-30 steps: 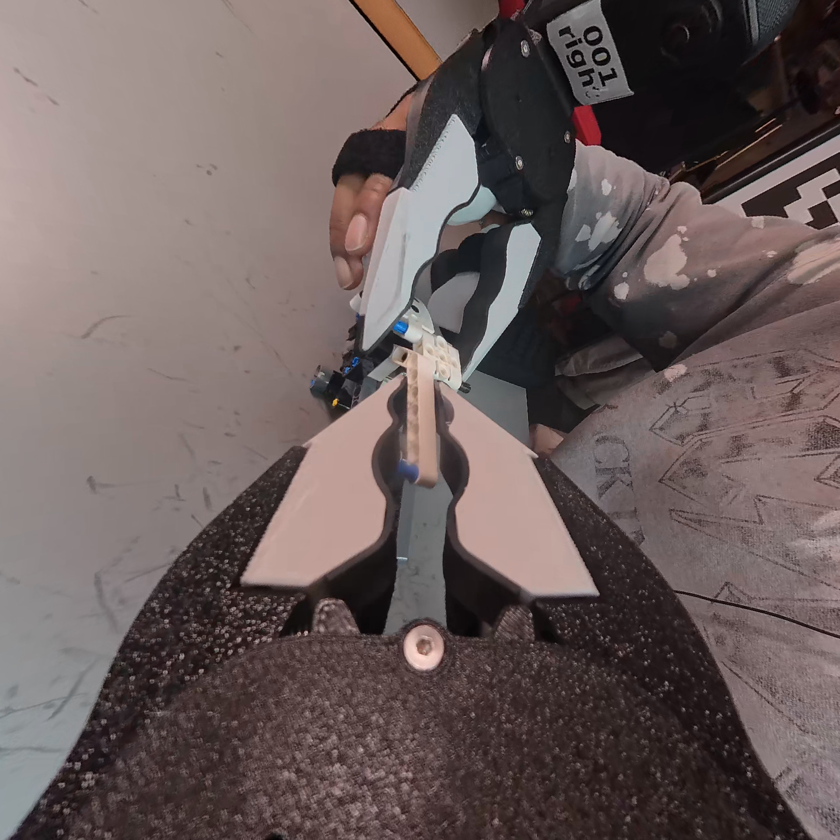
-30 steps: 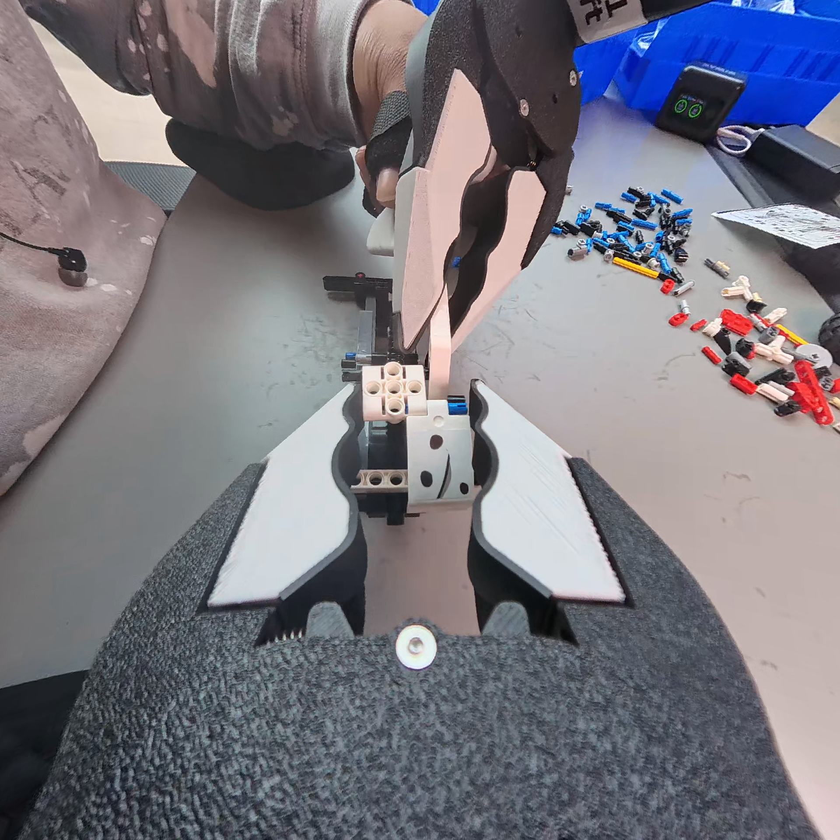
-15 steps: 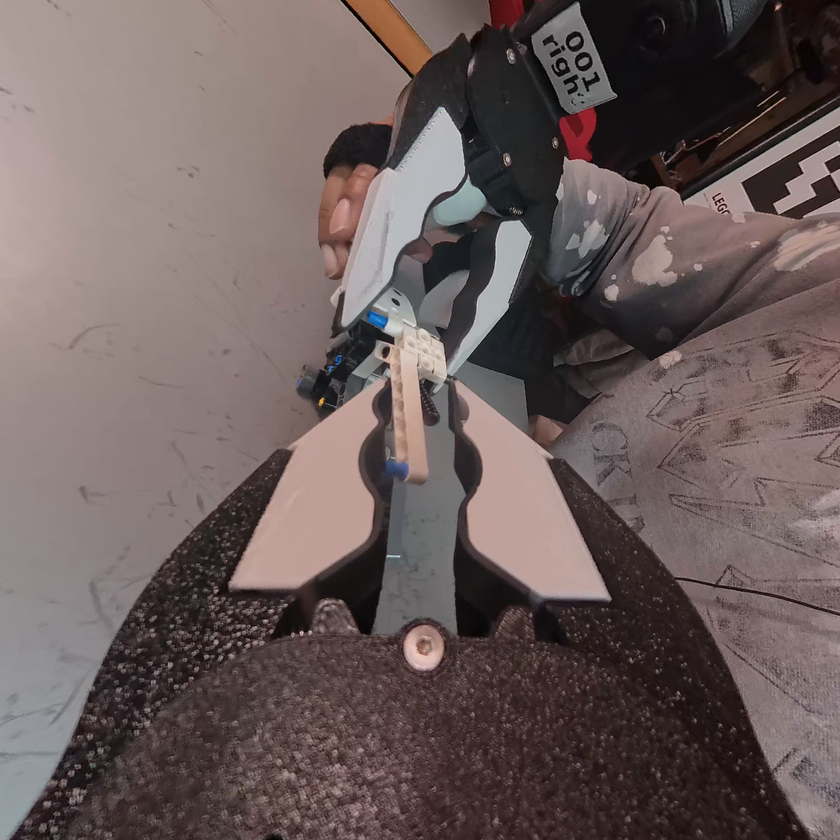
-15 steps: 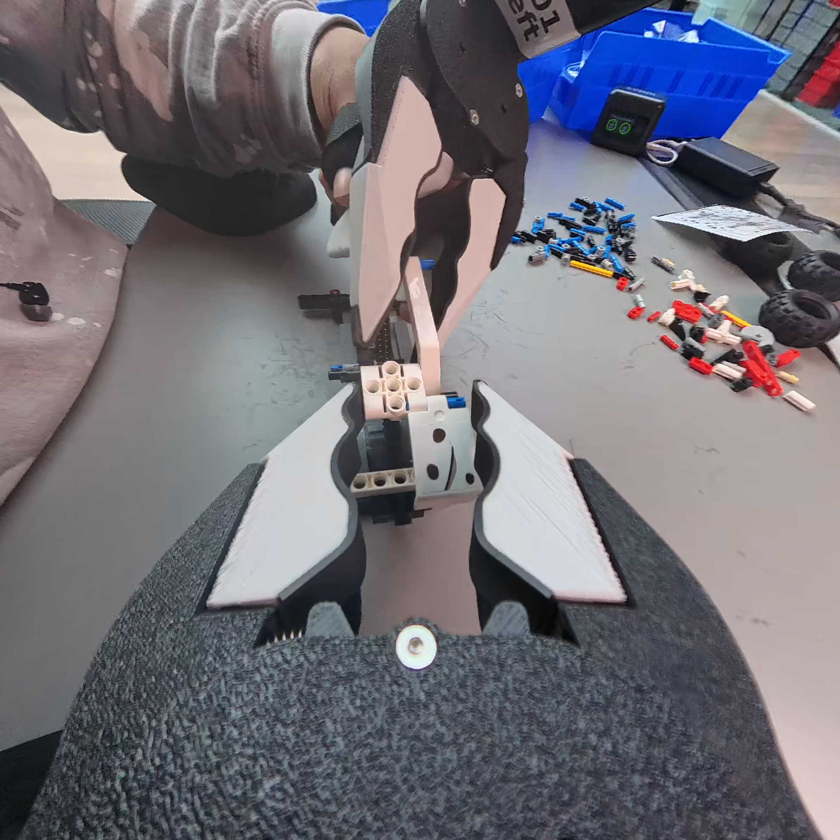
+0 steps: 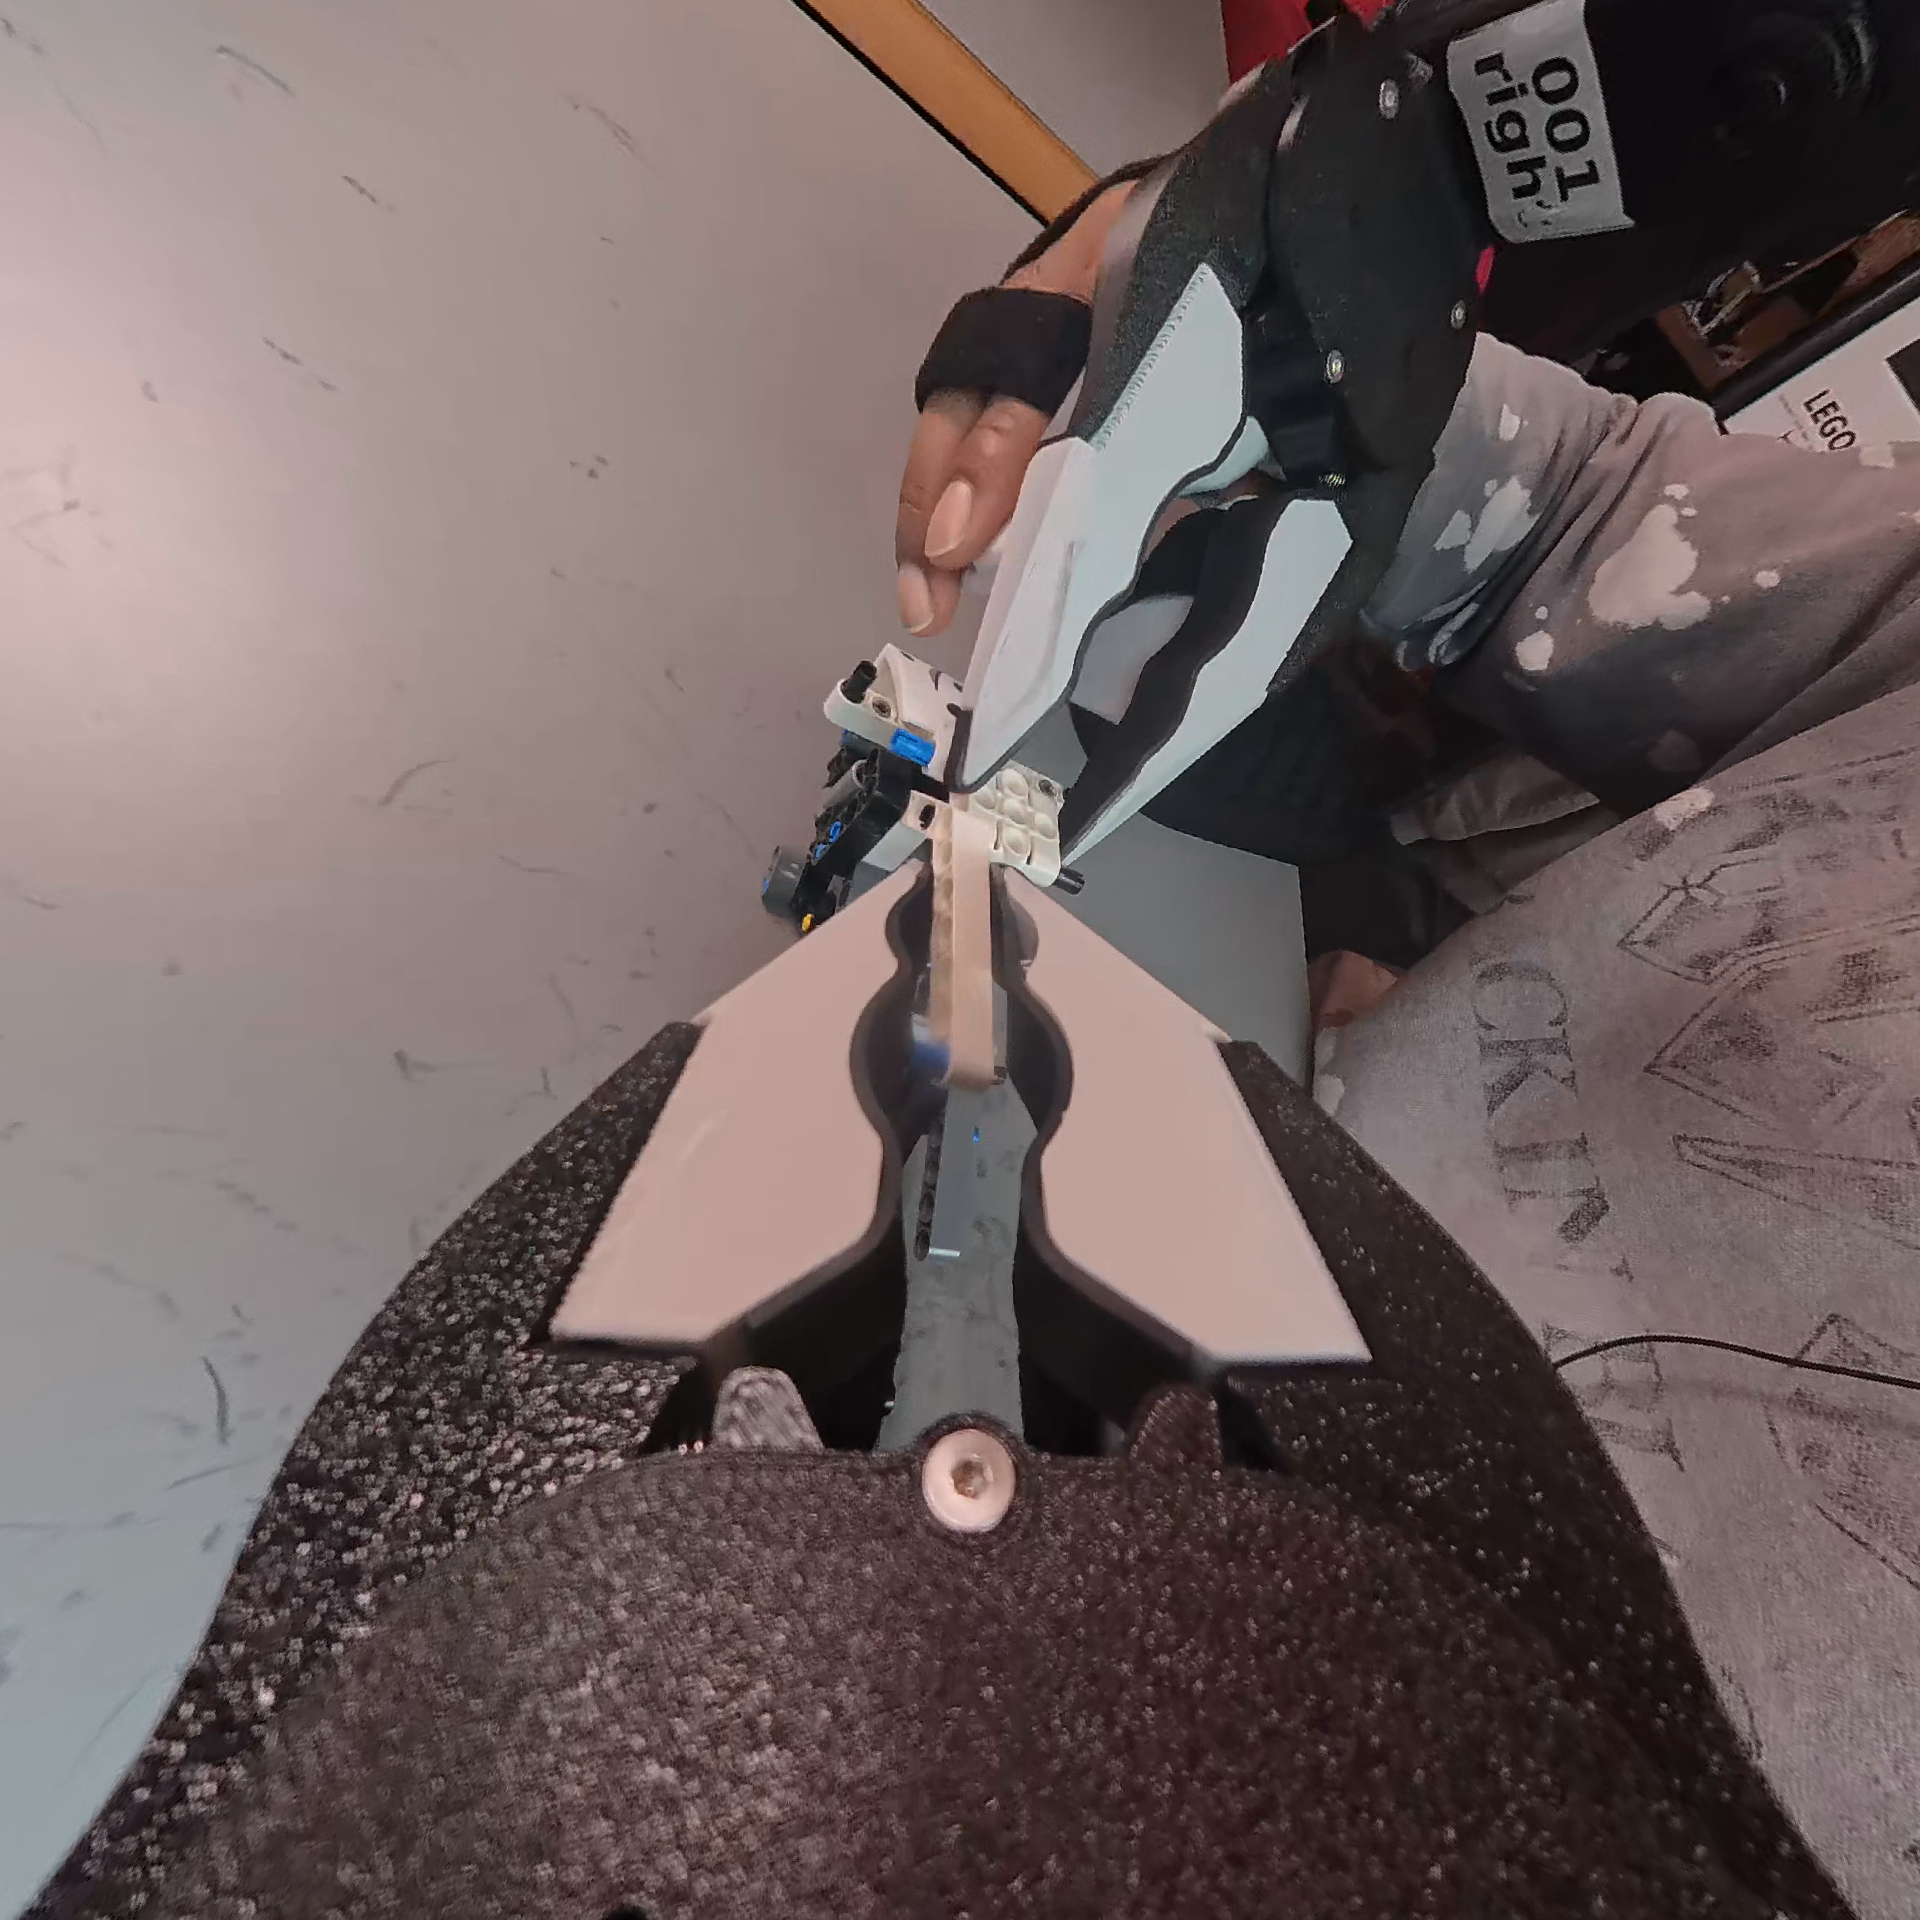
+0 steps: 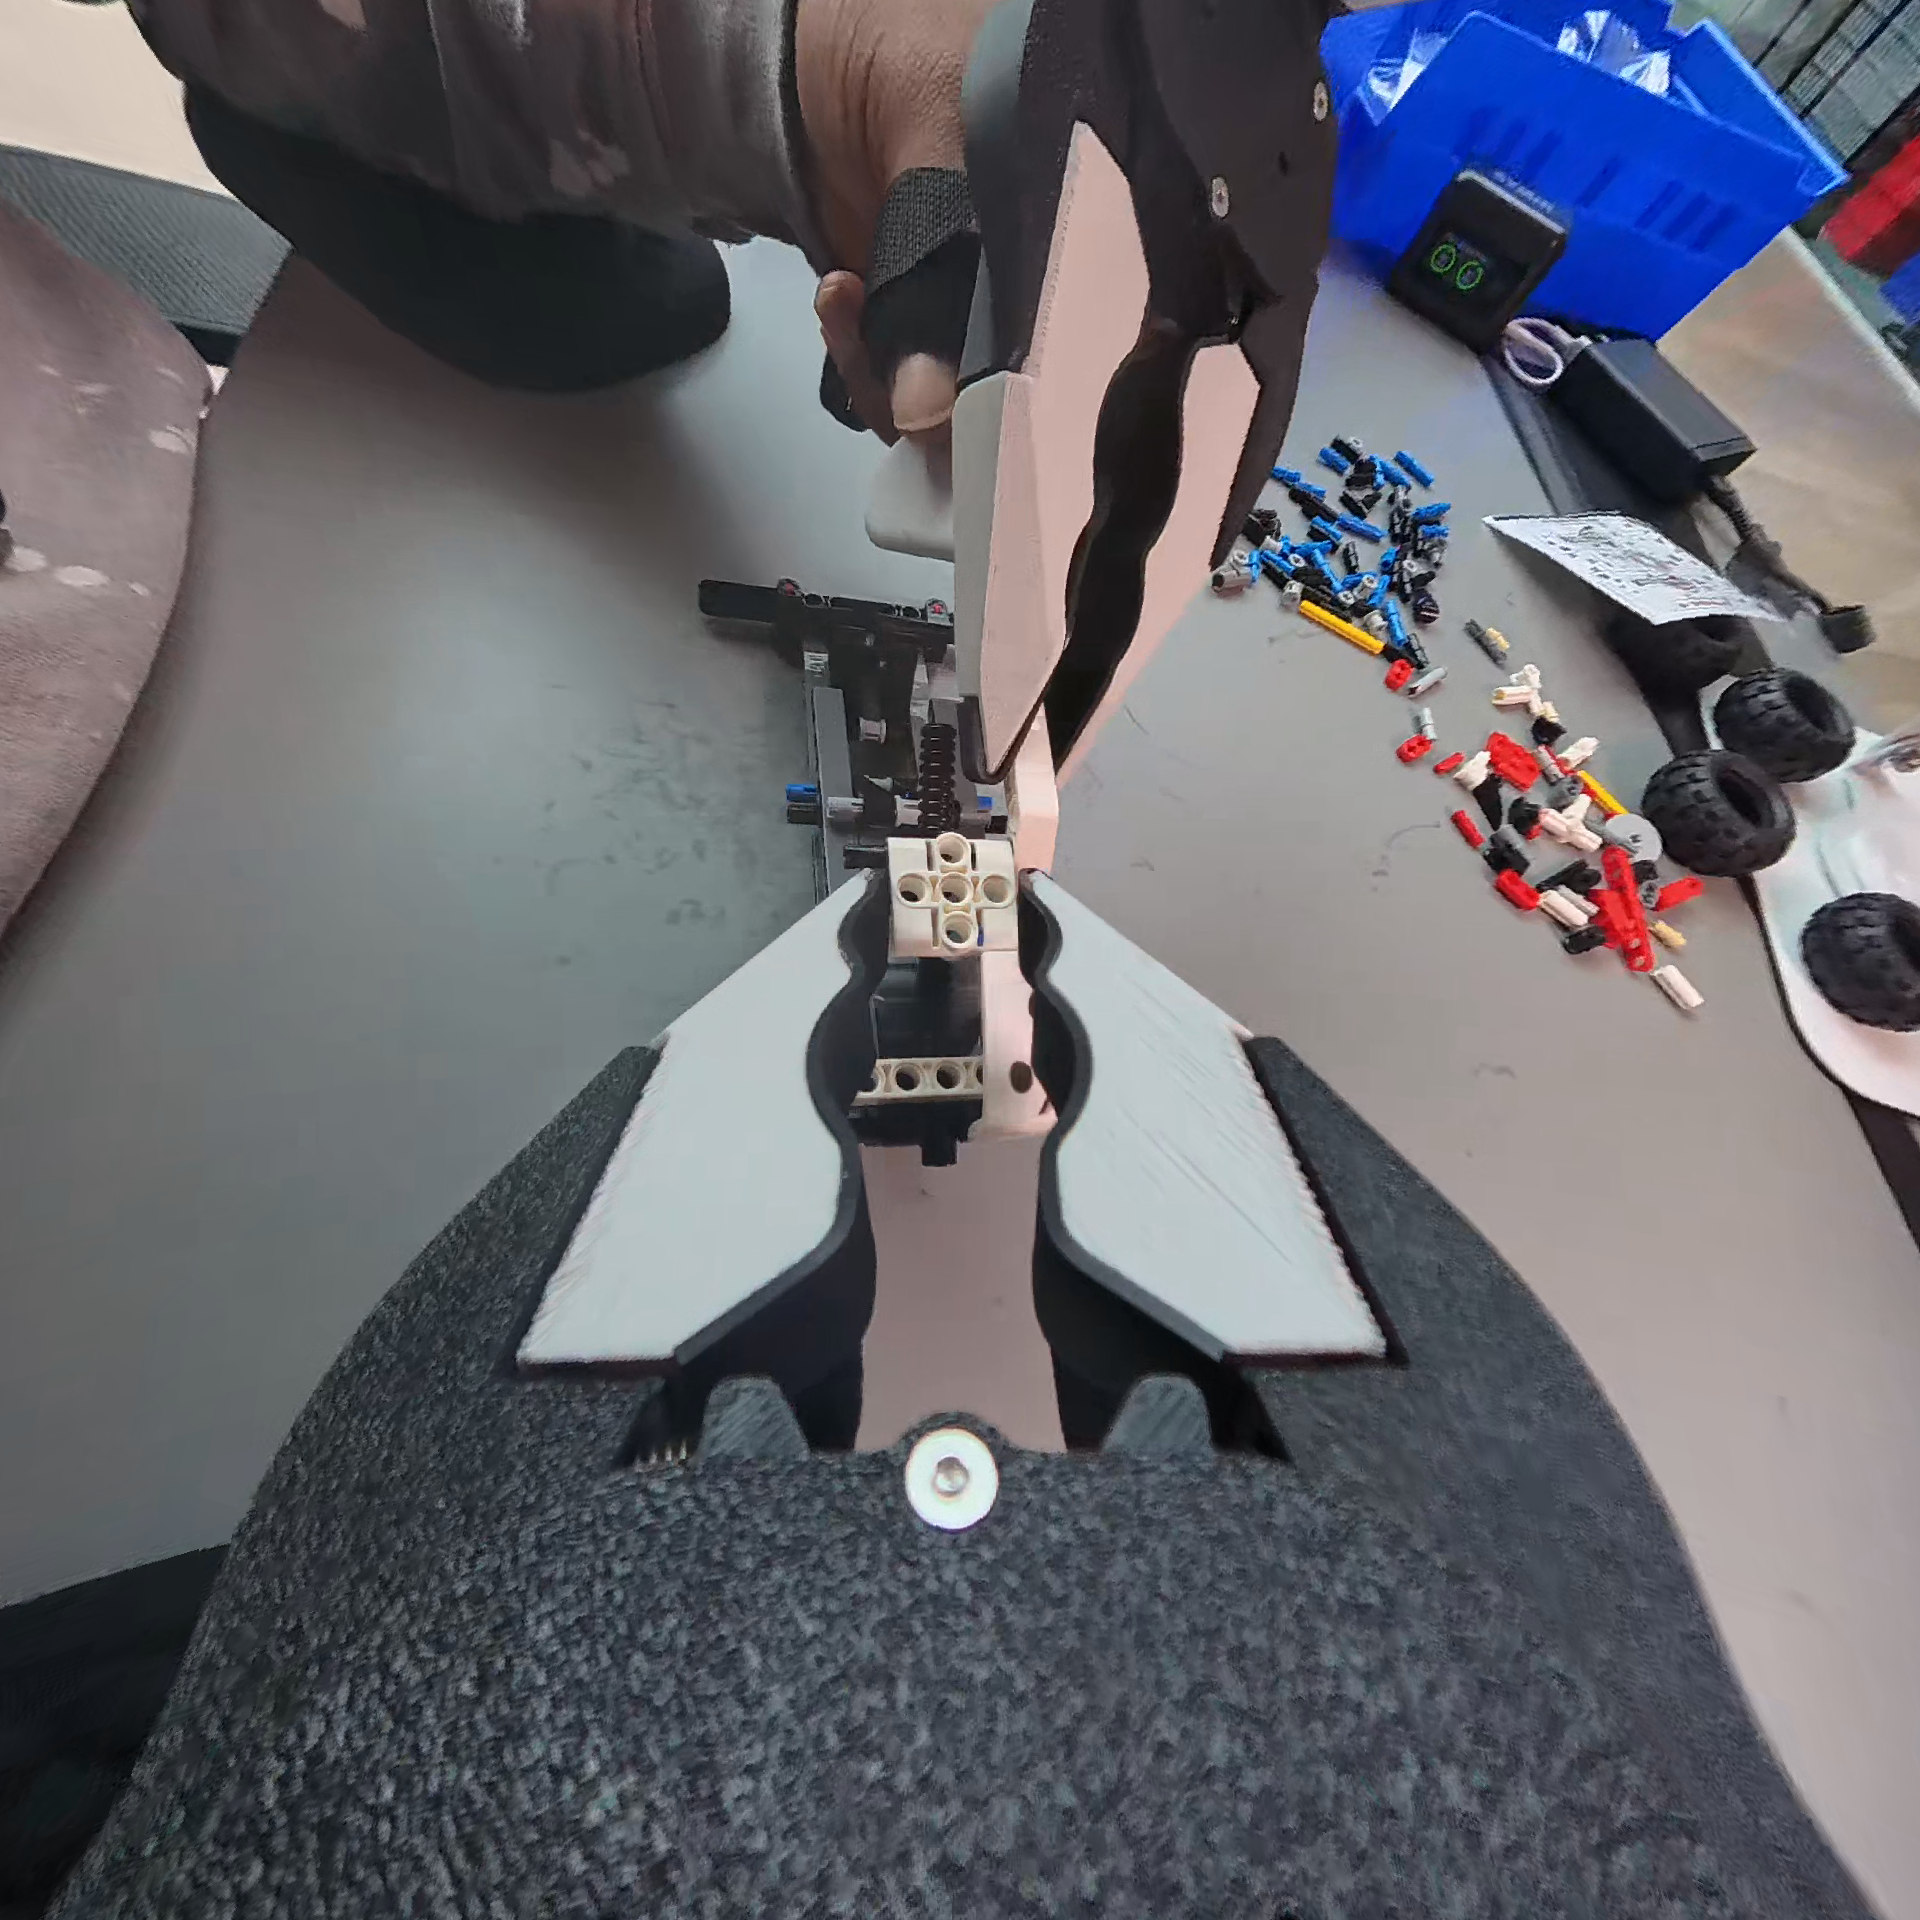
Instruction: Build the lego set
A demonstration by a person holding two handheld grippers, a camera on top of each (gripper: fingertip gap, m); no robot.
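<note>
A partly built lego assembly (image 6: 873, 717), a black frame with a spring and a white cross-holed block (image 6: 951, 894), is held over the grey table (image 6: 416, 727). My right gripper (image 6: 948, 885) is shut on the assembly at the white block. My left gripper (image 6: 1039, 764) comes down from above, shut on a white beam (image 6: 1039, 821) that meets the assembly beside the block. In the left wrist view the left gripper (image 5: 966, 899) holds the beam (image 5: 961, 987) upright between its fingers. There the right gripper (image 5: 1013, 821) grips the assembly (image 5: 894, 717) from the upper right.
On the table to the right lie a pile of blue and black pins (image 6: 1340, 551), a pile of red and white parts (image 6: 1558, 842), black tyres (image 6: 1720, 810) and a paper sheet (image 6: 1621, 566). Blue bins (image 6: 1558, 156) and a small black device (image 6: 1475, 260) stand behind. A person's sleeve and body are at the left. My left and right fingertips are right by each other.
The right fingers have narrowed around the assembly, whose white side panel now shows edge-on. The left gripper with the beam has stayed on the assembly, and both views have shifted.
</note>
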